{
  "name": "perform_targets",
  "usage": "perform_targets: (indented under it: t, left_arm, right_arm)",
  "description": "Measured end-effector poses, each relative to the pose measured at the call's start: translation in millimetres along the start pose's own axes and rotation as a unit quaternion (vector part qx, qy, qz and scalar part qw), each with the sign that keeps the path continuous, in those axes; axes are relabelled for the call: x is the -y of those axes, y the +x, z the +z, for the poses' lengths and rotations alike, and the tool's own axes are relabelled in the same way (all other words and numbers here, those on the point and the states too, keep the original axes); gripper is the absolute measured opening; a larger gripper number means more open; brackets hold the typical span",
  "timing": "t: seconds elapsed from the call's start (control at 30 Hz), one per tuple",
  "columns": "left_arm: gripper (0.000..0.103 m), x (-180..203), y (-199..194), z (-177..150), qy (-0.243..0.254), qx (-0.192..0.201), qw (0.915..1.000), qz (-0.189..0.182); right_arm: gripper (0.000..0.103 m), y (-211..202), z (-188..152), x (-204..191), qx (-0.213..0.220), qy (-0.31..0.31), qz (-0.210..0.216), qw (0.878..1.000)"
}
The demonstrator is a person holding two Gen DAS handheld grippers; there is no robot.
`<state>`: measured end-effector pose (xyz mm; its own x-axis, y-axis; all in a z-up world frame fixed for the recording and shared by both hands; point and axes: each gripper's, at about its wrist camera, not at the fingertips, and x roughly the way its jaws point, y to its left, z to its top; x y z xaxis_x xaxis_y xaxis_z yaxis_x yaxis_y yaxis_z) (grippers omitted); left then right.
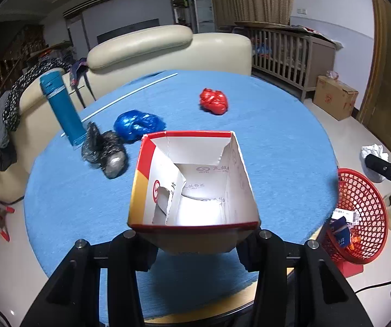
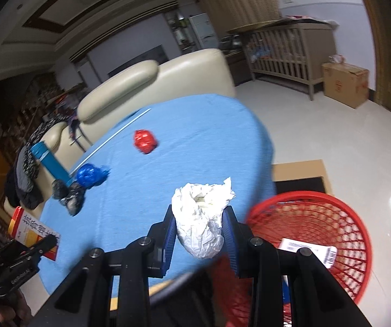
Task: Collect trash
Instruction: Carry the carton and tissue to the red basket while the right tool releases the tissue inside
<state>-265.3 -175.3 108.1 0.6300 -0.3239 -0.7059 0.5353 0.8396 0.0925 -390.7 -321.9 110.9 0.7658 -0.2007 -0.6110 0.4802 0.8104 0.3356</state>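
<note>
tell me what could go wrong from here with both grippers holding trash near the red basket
1. The right gripper pinches the crumpled white paper while it sits over the table edge, not over the red basket; released now, it may land on the floor.
2. The left gripper grips the open carton only at its lower end, so the thin walls could buckle or slip.
3. The carton is bulky and might snag the basket rim.

Both wrist views look down-forward, close over blue table (image 1: 277, 141) (shared, right view tilted).
</note>
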Motion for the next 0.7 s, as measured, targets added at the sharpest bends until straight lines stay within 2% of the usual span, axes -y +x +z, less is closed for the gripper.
perform_targets:
  t: [0.37, 0.7]
  left_arm:
    - [0.048, 60, -4, 11, 0.072, 0.007, 0.9968, -0.033]
    - [0.048, 124, -4, 29, 0.121, 0.006, 0.9885, -0.091]
  right_arm:
    - [0.035, -23, -13, 86, 0.001, 0.057, -0.058, 0.997]
    - [0.035, -10, -32, 123, -0.026, 0.083, -0.076, 0.993]
